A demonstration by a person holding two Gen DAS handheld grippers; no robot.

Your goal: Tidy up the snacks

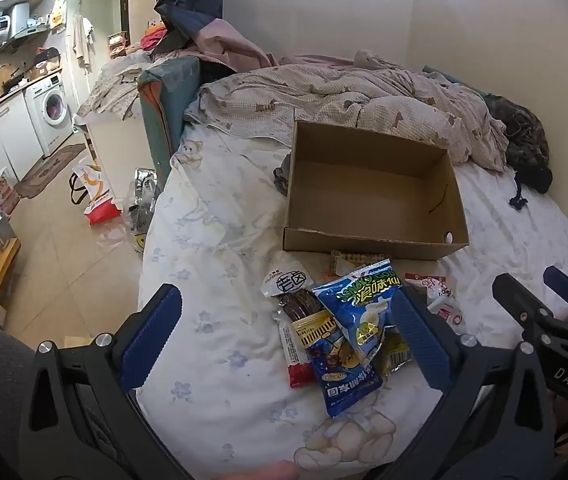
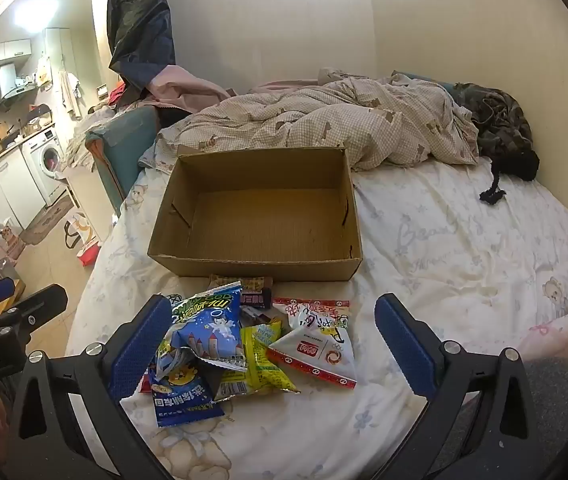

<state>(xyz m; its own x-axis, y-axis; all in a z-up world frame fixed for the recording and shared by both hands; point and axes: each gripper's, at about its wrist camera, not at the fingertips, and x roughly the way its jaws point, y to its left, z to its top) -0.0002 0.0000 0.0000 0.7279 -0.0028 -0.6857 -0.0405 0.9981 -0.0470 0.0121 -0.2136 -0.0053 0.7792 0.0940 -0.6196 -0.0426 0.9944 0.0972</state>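
A pile of several snack packets lies on the bed in front of an empty cardboard box point(image 1: 363, 242) point(image 2: 256, 266). On top is a light blue bag point(image 1: 359, 308) point(image 2: 208, 328), with a dark blue packet point(image 1: 343, 376) point(image 2: 182, 396) under it. A yellow packet point(image 2: 260, 360) and a white-and-red packet point(image 2: 315, 352) lie to the right. A dark snack stick point(image 1: 295, 300) lies at the left. My left gripper point(image 1: 287, 296) hovers open over the pile's left part. My right gripper point(image 2: 274, 306) hovers open over the pile, holding nothing.
The white flowered sheet point(image 1: 212, 220) point(image 2: 443, 248) covers the bed. A crumpled checked quilt point(image 1: 343, 96) and dark clothing point(image 1: 523, 140) lie behind the box. The bed's left edge drops to a tiled floor with shopping bags point(image 1: 96, 200). A wall bounds the far side.
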